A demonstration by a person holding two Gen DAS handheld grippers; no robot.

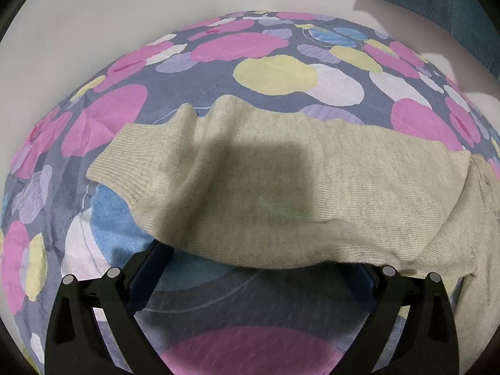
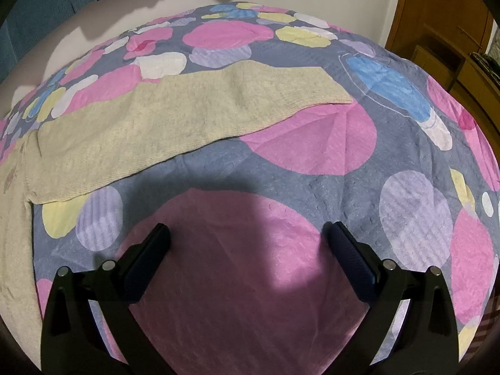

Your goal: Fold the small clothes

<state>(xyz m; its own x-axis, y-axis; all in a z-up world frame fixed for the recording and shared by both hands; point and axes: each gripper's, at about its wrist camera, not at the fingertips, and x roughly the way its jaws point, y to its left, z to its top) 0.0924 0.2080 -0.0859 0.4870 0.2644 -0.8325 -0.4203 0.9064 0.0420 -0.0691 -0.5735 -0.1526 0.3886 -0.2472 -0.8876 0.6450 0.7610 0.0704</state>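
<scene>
A flowered bedspread (image 2: pixel 312 168) is covering the bed beside a white wall (image 1: pixel 125 15). The beige sweater (image 1: pixel 281 168) is lying across it, sleeves stretching left and right. Both the left gripper (image 1: pixel 254 265) and the right gripper (image 2: pixel 247 250) are standing open, holding nothing

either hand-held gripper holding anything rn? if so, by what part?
Nothing is held. The left hand-held gripper is open, its fingertips hidden under the edge of the beige sweater's sleeve. The right hand-held gripper is open over the bedspread.
</scene>
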